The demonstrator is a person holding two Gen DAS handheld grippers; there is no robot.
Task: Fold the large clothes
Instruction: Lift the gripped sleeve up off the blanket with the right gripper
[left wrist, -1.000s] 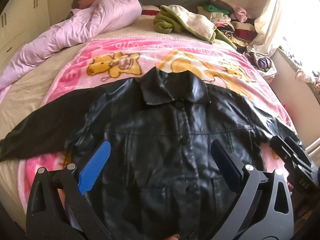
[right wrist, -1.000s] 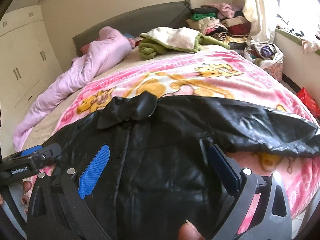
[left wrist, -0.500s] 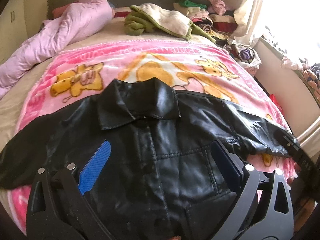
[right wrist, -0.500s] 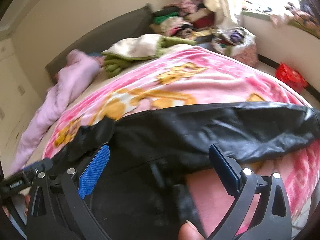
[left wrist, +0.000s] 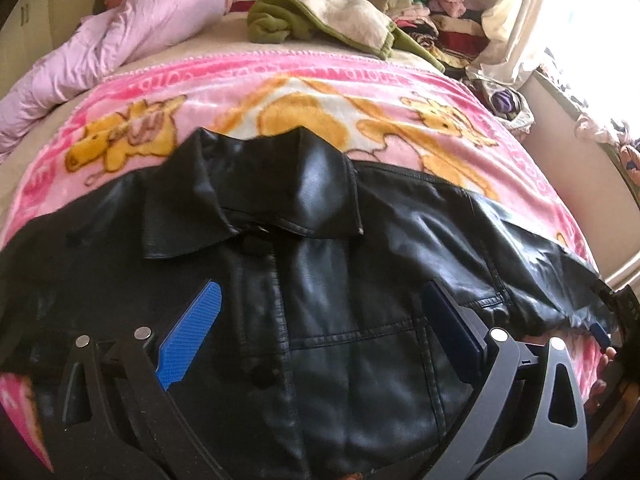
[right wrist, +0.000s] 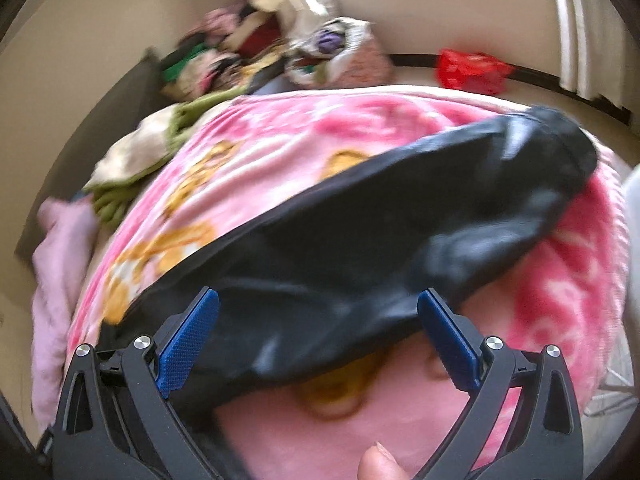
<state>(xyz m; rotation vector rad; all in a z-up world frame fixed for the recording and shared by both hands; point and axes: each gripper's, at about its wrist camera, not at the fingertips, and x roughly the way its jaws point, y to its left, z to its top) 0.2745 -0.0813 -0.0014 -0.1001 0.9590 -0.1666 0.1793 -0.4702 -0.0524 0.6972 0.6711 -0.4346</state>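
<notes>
One black leather jacket [left wrist: 320, 288] lay front-up and buttoned on one pink cartoon blanket [left wrist: 304, 96] covering the bed, collar toward 12 o'clock. One sleeve [right wrist: 400, 220] ran toward 2 o'clock in the right wrist view. Left gripper [left wrist: 320, 332] hovered over the chest, jaws released. Right gripper [right wrist: 318, 336] hovered over the sleeve, jaws released, empty. One green-and-cream garment [left wrist: 328, 20] lay at 12 o'clock.

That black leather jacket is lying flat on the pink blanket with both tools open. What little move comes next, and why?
Probably the right hand-held gripper eases forward and shuts on the black leather jacket's sleeve. Its jaws stand open over that sleeve, which lies stretched across the pink cartoon blanket, unfolded. The left hand-held gripper hangs open above the jacket front.
</notes>
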